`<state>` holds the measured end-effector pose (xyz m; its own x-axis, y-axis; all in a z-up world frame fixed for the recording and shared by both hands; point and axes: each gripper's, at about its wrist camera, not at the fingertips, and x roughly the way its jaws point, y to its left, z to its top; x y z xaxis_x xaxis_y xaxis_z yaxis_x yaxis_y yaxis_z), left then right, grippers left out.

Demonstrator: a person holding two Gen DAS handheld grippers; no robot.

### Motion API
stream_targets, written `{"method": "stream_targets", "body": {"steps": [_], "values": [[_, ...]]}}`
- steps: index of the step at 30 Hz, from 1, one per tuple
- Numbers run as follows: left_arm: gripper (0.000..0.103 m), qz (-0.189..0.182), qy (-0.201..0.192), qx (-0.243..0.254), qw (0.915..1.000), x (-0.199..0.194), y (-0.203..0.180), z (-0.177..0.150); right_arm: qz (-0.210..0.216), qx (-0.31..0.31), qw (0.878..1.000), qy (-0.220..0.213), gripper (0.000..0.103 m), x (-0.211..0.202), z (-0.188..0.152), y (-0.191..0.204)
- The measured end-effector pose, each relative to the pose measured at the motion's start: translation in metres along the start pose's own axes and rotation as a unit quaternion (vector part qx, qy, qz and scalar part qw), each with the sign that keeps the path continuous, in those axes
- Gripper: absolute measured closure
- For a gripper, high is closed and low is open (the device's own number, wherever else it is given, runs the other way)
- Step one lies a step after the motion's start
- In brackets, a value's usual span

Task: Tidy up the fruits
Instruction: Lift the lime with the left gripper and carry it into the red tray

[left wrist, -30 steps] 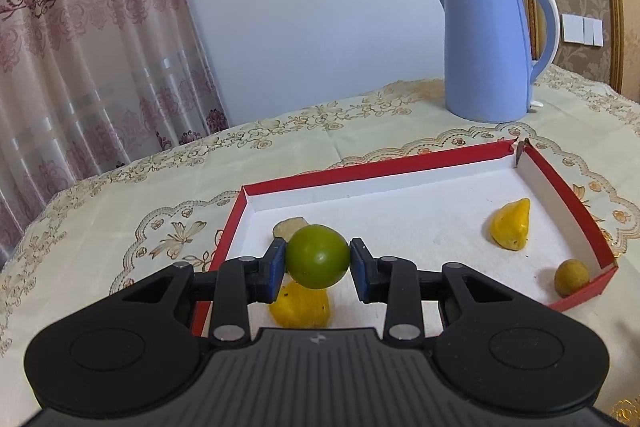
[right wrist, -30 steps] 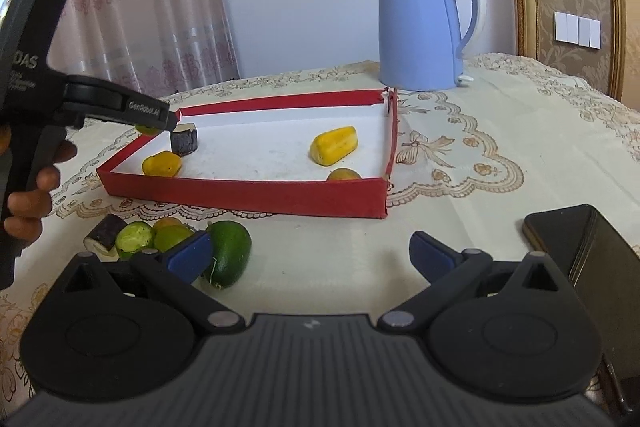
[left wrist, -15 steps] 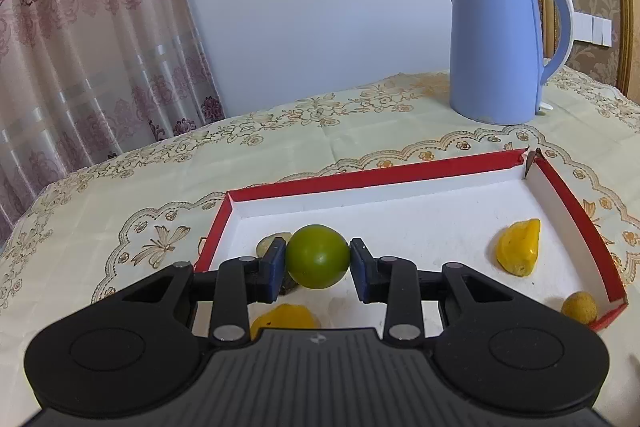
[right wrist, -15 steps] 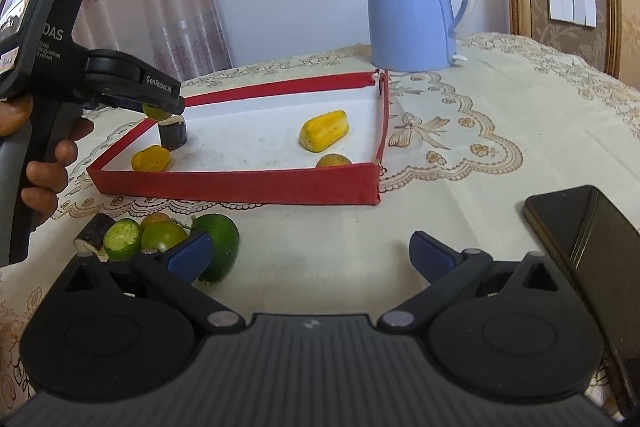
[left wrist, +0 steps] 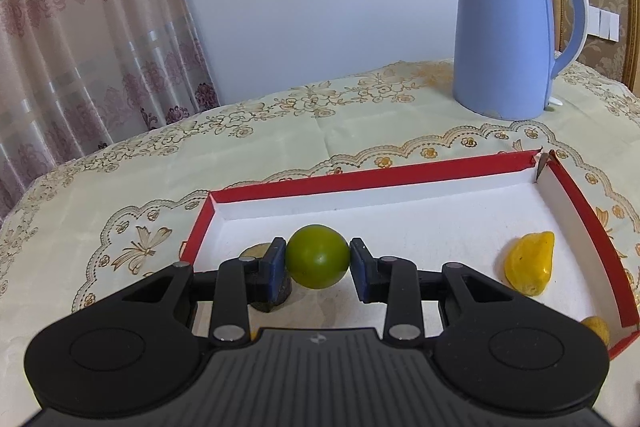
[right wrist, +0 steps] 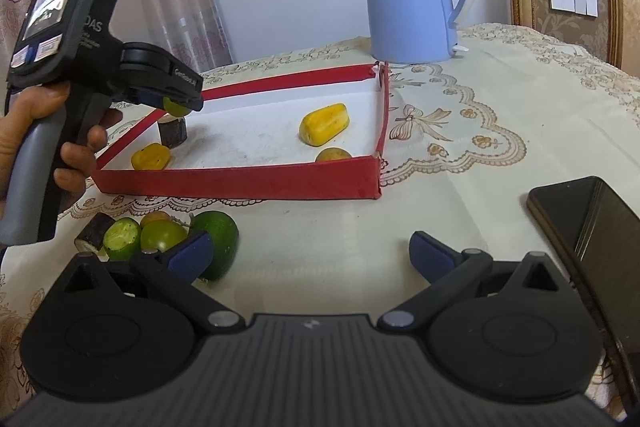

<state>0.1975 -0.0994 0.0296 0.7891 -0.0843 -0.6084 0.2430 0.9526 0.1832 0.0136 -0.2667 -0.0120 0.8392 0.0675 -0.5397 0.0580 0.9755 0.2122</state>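
Green fruit (left wrist: 318,255) sits pinched between the pads of the left gripper (left wrist: 318,261), carried above the red tray's (left wrist: 368,175) near-left corner, right over a dark chunk (right wrist: 173,131). Open white floor lies just ahead. The right gripper (right wrist: 310,255), spread wide and empty, hovers beside the leftover fruit pile (right wrist: 160,233).

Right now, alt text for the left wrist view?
The left gripper is shut on a round green fruit, held over the near left part of a red-rimmed white tray. A dark stubby piece sits just behind its left finger, a yellow fruit lies at the right, and a blue kettle stands behind.
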Motion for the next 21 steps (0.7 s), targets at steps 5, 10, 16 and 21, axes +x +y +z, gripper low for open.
{"method": "stream_targets", "body": {"steps": [5,10,16,21], "values": [[0.069,-0.001,0.001,0.01,1.0,0.005,-0.009,0.004,0.001,0.002,1.0,0.0,0.0,0.0,0.0,0.0],[0.069,-0.001,0.008,0.014,0.9999,0.013,-0.017,0.006,0.003,0.004,1.0,0.0,0.0,0.0,0.0,-0.001],[0.069,-0.003,0.015,0.013,0.9998,0.019,-0.019,0.008,0.004,0.006,1.0,0.0,0.0,0.0,0.0,-0.001],[0.069,0.0,0.016,0.017,0.9997,0.023,-0.021,0.009,0.004,0.006,1.0,0.0,0.0,0.0,-0.001,-0.002]]}}
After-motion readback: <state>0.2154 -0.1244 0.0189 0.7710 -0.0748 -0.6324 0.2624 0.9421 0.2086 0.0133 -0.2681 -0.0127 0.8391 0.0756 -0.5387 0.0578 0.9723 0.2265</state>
